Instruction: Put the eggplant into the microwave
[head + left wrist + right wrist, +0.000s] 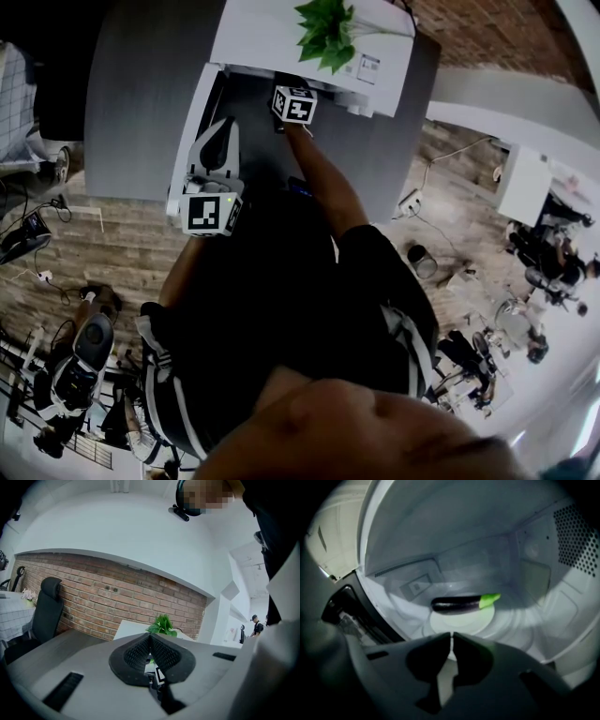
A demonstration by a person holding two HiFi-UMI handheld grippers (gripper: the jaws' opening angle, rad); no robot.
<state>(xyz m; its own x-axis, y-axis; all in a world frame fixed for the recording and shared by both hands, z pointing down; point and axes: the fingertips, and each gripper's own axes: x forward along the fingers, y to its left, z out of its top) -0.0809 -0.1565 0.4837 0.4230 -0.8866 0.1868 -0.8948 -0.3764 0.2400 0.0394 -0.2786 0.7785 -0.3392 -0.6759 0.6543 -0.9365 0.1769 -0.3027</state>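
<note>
Right gripper point(451, 635) pinched together on nothing, nosed into the microwave point(454, 522). Dead ahead, clear of its tips, the eggplant point(457, 603) lies on the turntable plate point(461, 623), long axis crosswise, green stem to the right. Left gripper point(150, 637) also closed and empty, outside the cavity and farther off.

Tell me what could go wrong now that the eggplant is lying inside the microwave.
The eggplant lies along the far rim of the turntable, green end overhanging; it may roll off. The right gripper, jaws shut and empty, sits at the cavity mouth; pulling back could clip the open door.
</note>
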